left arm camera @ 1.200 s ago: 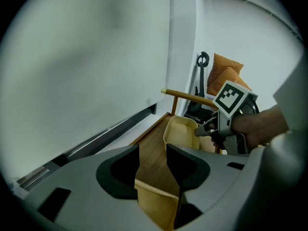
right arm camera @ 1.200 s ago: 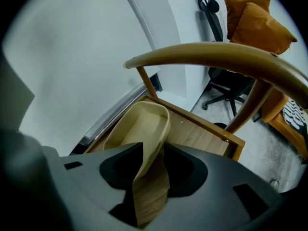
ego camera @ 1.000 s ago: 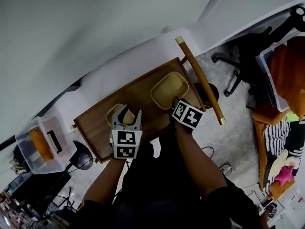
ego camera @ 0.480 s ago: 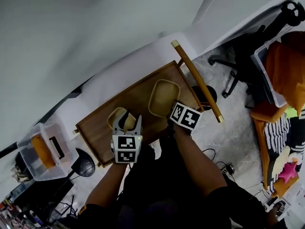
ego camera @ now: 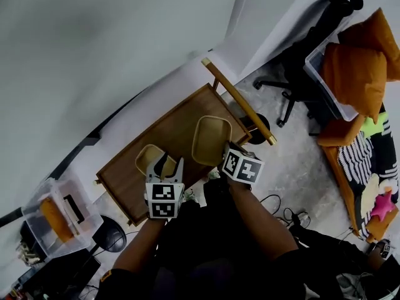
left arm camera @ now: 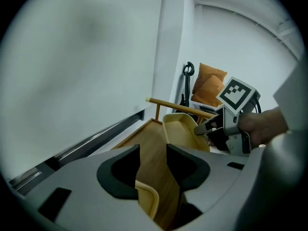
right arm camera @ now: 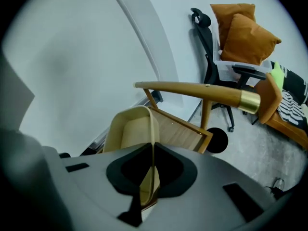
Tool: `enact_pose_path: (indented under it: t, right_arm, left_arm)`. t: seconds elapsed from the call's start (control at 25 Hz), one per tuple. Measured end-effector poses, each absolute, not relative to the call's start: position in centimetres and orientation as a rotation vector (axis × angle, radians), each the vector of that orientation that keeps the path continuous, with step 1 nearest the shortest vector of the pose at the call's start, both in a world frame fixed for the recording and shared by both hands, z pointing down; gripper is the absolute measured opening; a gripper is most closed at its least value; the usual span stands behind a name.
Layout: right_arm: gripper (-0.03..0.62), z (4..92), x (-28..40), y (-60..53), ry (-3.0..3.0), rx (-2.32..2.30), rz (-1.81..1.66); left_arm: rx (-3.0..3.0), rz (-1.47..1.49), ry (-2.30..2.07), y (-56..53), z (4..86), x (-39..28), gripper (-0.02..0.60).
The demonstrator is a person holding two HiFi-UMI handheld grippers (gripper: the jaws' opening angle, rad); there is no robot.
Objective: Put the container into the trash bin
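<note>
Two tan containers rest on a wooden cart top (ego camera: 169,127). My right gripper (ego camera: 227,151) is shut on the near rim of the larger tan container (ego camera: 210,140). In the right gripper view the thin wall of that container (right arm camera: 130,129) is pinched between the pads of the right gripper (right arm camera: 153,163). My left gripper (ego camera: 167,163) stands open over the near rim of the smaller tan container (ego camera: 150,157). The left gripper view shows the open left gripper (left arm camera: 153,160) with that rim (left arm camera: 147,199) low between the jaws, untouched. A black round bin (ego camera: 262,129) stands on the floor beside the cart.
The cart's wooden handle bar (ego camera: 240,105) with a brass end runs along the right side, above the bin (right arm camera: 217,139). An office chair (ego camera: 300,74) and orange cushions (ego camera: 356,61) lie further right. A clear plastic box (ego camera: 59,214) sits at the left. Cables lie on the floor.
The right gripper has come up with the larger container's rim in its jaws. The left gripper has risen a little above the smaller container. The head view has swung.
</note>
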State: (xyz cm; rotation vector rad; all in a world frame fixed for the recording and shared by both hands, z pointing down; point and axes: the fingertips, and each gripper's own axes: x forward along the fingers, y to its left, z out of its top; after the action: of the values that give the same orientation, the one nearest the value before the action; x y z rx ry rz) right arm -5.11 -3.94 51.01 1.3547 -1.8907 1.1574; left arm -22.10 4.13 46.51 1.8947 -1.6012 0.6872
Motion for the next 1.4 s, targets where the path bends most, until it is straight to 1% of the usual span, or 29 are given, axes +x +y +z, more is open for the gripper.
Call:
enact_pose_path:
  t: [0.76,1.08,1.24,1.4]
  right_arm:
    - [0.032,48.9,7.3,8.0,-1.717,1.669,1.182]
    - [0.032,48.7,14.0,8.6,-1.635,1.777,1.188]
    - [0.032,49.6,17.5,7.0,-1.621,1.779,1.192]
    - [0.032,51.1,21.5,4.4,-1.627,1.721,1.184]
  left_arm:
    - [2.257,0.664,-1.285,8.8,43.8,-10.4,0.162]
    - [2.346,0.723,-1.168,9.0,43.7,-4.3,0.094]
    - [2.342,0.744,-1.153,7.3,44.7,-1.3,0.029]
    - [2.294,0.814,-1.143,5.2,46.2,2.5,0.016]
